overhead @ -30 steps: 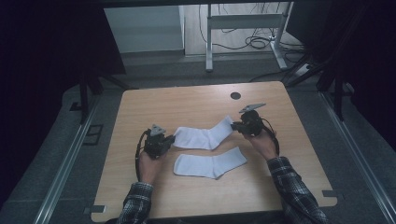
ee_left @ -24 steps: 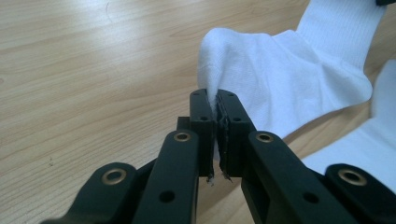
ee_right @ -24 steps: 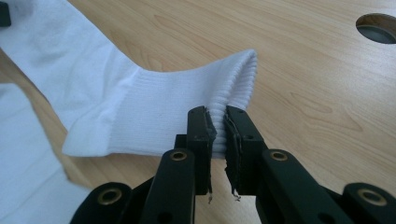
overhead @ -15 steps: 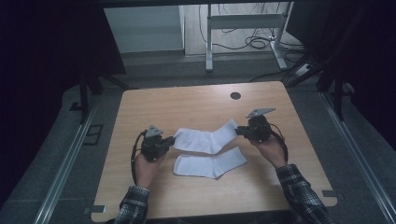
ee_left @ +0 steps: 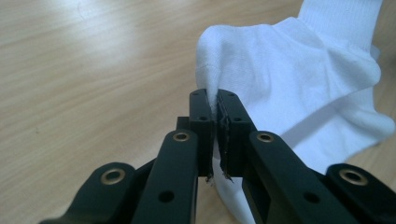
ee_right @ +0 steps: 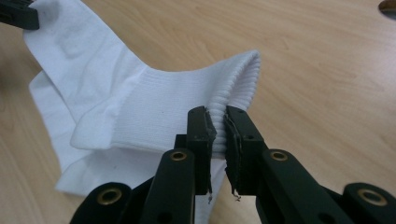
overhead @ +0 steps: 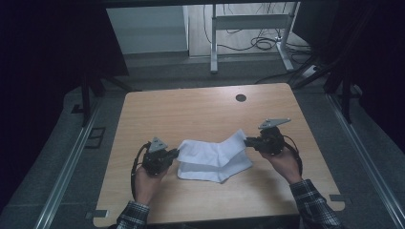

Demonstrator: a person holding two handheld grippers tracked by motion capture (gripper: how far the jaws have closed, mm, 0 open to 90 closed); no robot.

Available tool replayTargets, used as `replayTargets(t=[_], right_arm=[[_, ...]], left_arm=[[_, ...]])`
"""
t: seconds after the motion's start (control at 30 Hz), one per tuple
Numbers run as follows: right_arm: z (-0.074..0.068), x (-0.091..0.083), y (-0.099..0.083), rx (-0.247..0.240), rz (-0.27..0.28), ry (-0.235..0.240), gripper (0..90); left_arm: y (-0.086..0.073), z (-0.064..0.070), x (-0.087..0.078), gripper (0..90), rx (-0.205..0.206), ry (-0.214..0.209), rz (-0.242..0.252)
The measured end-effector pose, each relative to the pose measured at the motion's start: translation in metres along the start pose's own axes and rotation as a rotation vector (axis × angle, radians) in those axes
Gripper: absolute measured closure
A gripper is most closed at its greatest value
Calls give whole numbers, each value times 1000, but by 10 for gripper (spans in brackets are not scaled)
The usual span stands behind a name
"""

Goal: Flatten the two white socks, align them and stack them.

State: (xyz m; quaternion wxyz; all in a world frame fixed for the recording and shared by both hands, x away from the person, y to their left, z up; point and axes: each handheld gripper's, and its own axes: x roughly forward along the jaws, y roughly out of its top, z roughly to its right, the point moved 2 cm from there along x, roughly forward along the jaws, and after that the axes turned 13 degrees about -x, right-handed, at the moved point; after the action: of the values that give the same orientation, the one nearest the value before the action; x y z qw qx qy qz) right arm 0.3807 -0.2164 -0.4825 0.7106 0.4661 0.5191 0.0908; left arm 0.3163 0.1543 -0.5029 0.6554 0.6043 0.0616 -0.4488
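Both tongs clenched on the upper sock [overhead: 215, 150] at centre frame in the high view: left gripper [overhead: 173, 155] pinching the toe end, right gripper [overhead: 248, 141] pinching the ribbed cuff [ee_right: 233, 88], the fabric stretched between them just above the lower sock [overhead: 217, 171] on the table [overhead: 191, 107]. Best lowered level and evenly, with both ends kept taut so heel meets heel and edges line up over the sock beneath. Worth letting go only once flat, since a one-sided drop would likely skew the pair.
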Motion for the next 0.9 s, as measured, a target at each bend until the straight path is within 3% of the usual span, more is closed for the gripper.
replayTargets(t=[0.4,0.8,0.9], right_arm=[[-23,-11,-18,-1,-29,33,798],[-30,8,-36,-12,-145,35,792],[-30,12,-38,-21,-178,25,780]], left_arm=[[-16,13,-10,852,34,11,-36],[-25,18,1,845,86,57,-132],[-28,17,7,833,81,65,-159]])
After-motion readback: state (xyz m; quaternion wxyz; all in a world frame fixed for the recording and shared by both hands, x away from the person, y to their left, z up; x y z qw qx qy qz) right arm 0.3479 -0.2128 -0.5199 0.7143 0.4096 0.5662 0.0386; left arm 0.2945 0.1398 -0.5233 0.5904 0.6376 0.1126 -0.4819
